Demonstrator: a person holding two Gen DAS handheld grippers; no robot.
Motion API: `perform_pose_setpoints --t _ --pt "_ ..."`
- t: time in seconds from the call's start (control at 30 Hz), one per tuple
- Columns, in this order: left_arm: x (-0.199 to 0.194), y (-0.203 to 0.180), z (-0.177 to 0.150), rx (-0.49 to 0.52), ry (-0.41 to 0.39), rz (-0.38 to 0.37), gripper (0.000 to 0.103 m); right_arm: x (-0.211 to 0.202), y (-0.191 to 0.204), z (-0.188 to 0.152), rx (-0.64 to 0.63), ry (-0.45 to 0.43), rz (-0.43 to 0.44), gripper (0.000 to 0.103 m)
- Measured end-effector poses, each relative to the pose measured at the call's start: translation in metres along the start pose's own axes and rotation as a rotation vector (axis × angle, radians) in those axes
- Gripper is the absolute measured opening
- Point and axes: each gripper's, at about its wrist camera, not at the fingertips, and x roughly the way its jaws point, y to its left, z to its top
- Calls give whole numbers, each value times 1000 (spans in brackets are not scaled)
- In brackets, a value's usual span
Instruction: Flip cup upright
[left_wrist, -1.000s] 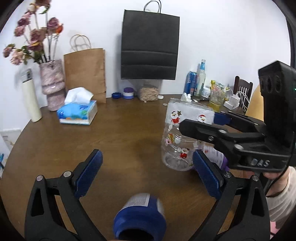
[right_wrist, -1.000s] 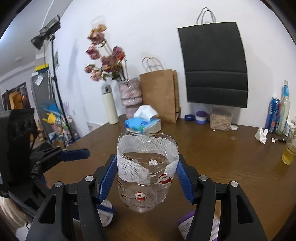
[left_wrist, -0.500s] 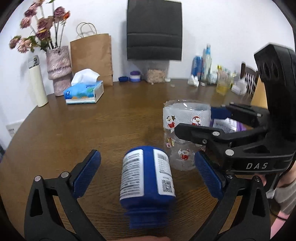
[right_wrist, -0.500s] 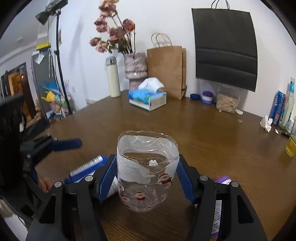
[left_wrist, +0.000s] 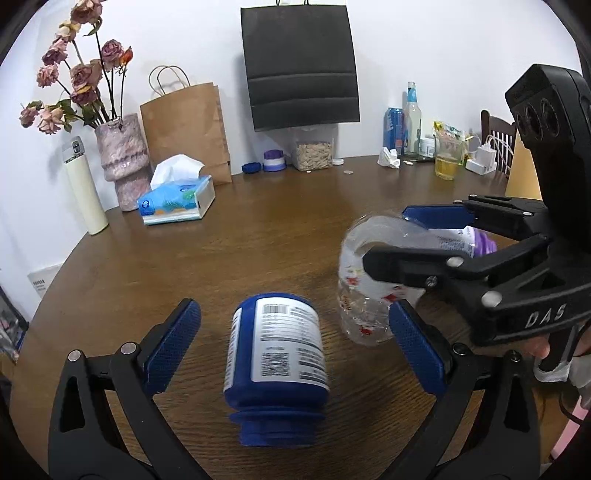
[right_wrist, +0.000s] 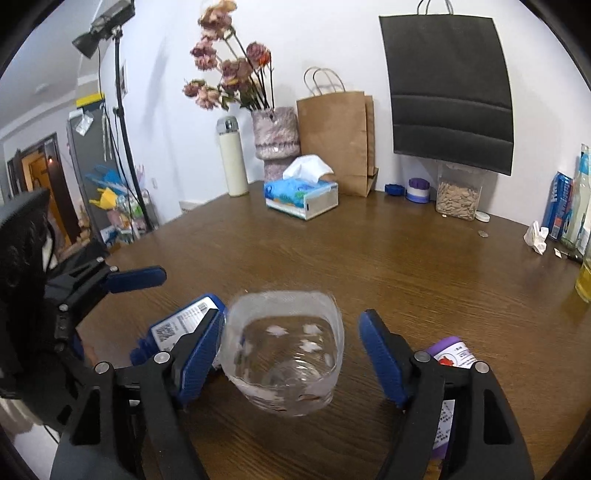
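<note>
The cup is a clear plastic one with Santa prints (right_wrist: 282, 363). It stands mouth up on the brown table between the fingers of my right gripper (right_wrist: 291, 360), whose jaws are open with a gap on the right side. In the left wrist view the cup (left_wrist: 364, 295) looks blurred and tilted beside the right gripper (left_wrist: 417, 243). My left gripper (left_wrist: 293, 345) is open and empty around a blue bottle (left_wrist: 277, 369) that lies on its side, touching neither pad.
A purple bottle (right_wrist: 448, 369) lies right of the cup. At the table's back stand a tissue box (left_wrist: 177, 201), a vase of dried flowers (left_wrist: 123, 162), a white flask (left_wrist: 85, 192), paper bags (left_wrist: 184, 125), a seed jar (left_wrist: 314, 155), cans and bottles (left_wrist: 402, 129).
My right gripper opened and let go of the cup, which now sits lower on the table and looks blurred. The left gripper drew back a little from the blue bottle.
</note>
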Motion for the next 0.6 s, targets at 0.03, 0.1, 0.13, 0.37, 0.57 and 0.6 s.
perform_pose_setpoints --t 0.03,0.1,0.13,0.37,0.57,0.6 --pt "-3 -1 1 1 -4 -1 101 -4 0 1 7 -6 0 80" --pt "-10 -1 2 2 -16 -2 101 -11 -1 2 16 -13 -3 80" --pt "-14 -2 3 2 -25 0 101 -14 -1 3 20 -18 -4 80" --pt "-47 1 5 -33 -74 -7 101 -59 3 10 39 -82 -31 80" --pt "-79 -4 4 -53 -114 -9 102 -108 10 3 28 -127 -78 80" --pt "-84 -6 3 -55 -121 -8 102 -122 14 -1 25 -136 -86 80"
